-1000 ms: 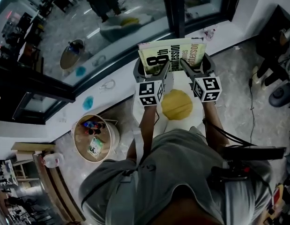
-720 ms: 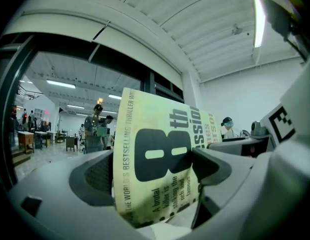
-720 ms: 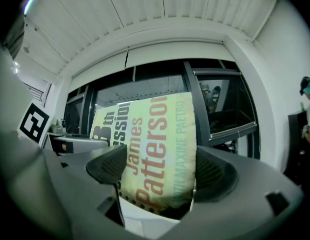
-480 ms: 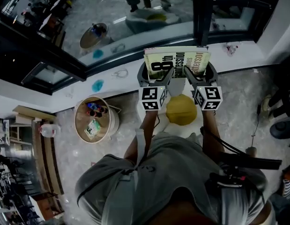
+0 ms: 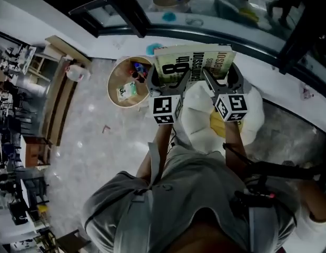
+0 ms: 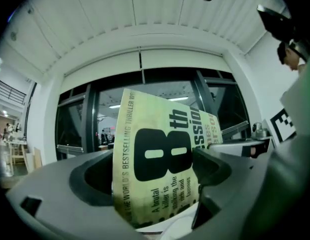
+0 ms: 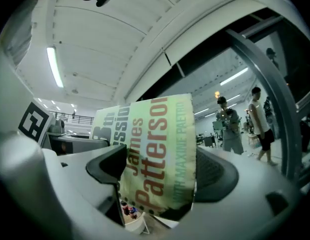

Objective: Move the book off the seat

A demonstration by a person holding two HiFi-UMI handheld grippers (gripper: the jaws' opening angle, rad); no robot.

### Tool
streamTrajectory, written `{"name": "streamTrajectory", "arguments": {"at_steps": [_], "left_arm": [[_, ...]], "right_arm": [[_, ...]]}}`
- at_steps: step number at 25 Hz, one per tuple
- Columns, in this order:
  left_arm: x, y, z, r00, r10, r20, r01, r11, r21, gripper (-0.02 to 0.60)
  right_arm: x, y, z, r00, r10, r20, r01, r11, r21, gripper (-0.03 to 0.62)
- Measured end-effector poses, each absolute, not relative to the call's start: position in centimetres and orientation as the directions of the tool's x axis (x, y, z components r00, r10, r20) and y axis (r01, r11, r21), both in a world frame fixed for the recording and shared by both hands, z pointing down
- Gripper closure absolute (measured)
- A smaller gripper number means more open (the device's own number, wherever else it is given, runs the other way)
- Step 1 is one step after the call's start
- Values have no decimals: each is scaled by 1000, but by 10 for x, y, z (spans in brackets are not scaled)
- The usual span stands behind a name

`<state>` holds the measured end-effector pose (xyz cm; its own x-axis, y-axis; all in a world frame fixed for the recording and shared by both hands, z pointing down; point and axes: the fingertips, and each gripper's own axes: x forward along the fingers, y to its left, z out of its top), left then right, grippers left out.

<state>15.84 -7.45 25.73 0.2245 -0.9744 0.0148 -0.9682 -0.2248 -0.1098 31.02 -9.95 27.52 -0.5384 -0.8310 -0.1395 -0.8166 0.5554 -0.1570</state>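
We have the book point(image 5: 193, 62) up in the air, and both tools grip it at its near edge. The left tool point(image 5: 170, 79) is closed on the side with the big 8. The right tool point(image 5: 221, 79) is closed on the side with the writer's name. The book sticks out past the jaws of both. It hangs over the far edge of the white seat point(image 5: 197, 128) and looks clear of it, so we think the lifting is done and the carrying away is our job now. To do this well, we should squeeze the same with both tools and move them together, side by side, so the soft cover does not bend or twist. It could slip if one tool pulls ahead. The round basket point(image 5: 112, 86) of little things stands near the seat on the left, so we must not bump it. We should open the tools only when the book rests on something flat.
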Motion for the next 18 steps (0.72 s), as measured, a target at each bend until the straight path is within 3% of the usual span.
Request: {"name": "streamTrajectory", "arguments": {"at_steps": [18], "left_arm": [[-199,-30,307,95,-995,21,-989,-92,114,115]], "right_arm": [[-51,-78,295,-677,-735,51,-736,676,-22,204]]}}
